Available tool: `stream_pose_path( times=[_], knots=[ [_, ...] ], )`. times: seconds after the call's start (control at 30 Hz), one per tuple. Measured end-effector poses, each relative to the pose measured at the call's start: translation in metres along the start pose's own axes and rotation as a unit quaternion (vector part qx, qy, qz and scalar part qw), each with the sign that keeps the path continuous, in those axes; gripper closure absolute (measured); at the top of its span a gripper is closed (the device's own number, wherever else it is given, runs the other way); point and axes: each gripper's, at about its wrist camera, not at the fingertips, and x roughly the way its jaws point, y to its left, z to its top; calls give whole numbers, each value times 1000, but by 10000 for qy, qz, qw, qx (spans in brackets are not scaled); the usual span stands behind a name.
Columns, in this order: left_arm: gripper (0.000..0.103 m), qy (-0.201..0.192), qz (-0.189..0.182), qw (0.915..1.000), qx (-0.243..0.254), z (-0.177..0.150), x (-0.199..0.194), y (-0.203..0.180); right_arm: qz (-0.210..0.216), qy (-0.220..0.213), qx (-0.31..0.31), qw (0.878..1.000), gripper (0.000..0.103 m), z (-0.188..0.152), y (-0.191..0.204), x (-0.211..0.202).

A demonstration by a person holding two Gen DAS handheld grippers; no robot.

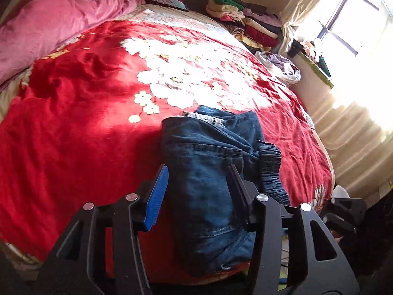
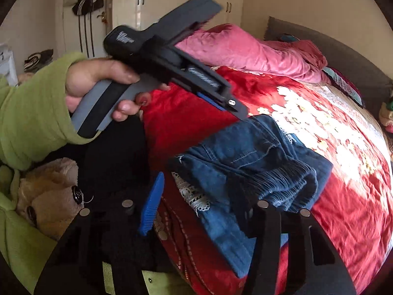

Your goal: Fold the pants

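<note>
Folded blue jeans (image 1: 203, 152) with a lace trim and a gathered waistband lie on the red flowered bedspread (image 1: 86, 123) near the bed's front edge. My left gripper (image 1: 197, 169) hovers low over them, jaws half apart, and the denim shows between the fingers without being pinched. In the right wrist view a hand in a green sleeve (image 2: 32, 113) holds that left gripper (image 2: 242, 114), its tip at the upper left end of the jeans (image 2: 245, 152). My right gripper (image 2: 201, 184) stands open; its blue pad (image 2: 152, 204) is clear of the cloth and its black finger lies beside the waistband.
A pink duvet (image 1: 49, 24) is bunched at the bed's head. Stacked folded clothes (image 1: 245, 22) and a laundry bag (image 1: 282, 66) stand along the far side by the curtained window (image 1: 356, 123). A plush toy (image 2: 49, 191) lies by the bed's front edge, and a wardrobe (image 2: 172, 0) stands behind.
</note>
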Motion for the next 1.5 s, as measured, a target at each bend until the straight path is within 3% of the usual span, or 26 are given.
stream_pose_path(
  times=[0.07, 0.2, 0.23, 0.3, 0.37, 0.5, 0.57, 0.8, 0.97, 1.4, 1.5],
  knots=[
    [68, 190, 38, 9997, 138, 5, 20, -4, -34, 87, -322, 9994, 60, 5, 8, 13],
    [68, 487, 177, 9985, 160, 8, 53, 5, -463, 456, -840, 9943, 61, 9, 12, 46],
    [68, 496, 190, 9985, 130, 9, 56, 9, -534, 598, -856, 9931, 72, 9, 10, 56],
    [68, 499, 126, 9987, -10, 10, 60, 17, -260, 737, -666, 9947, 93, 10, 8, 69],
    [68, 488, 47, 9988, -89, 10, 59, 23, 16, 752, -735, 9945, 95, 13, 17, 65],
    [68, 408, -26, 9991, -121, 7, 56, 24, 75, 810, -1042, 9912, 95, 2, 32, 60],
    [67, 389, -42, 9991, -133, 6, 56, 24, -5, 984, -1029, 9898, 95, -11, 32, 68],
    [67, 303, -29, 9995, -127, 6, 52, 21, 150, 790, -355, 9961, 87, -13, 30, 67],
    [53, 190, 2, 9998, -61, 5, 44, 13, 210, 630, -105, 9977, 78, -4, 18, 51],
    [43, -1, 193, 9998, 53, 6, 27, 3, 41, 336, 205, 9992, 69, 0, -2, 16],
    [39, -64, 235, 9997, 66, 7, 22, 0, 15, 288, 225, 9993, 59, 2, -4, 12]
  ],
)
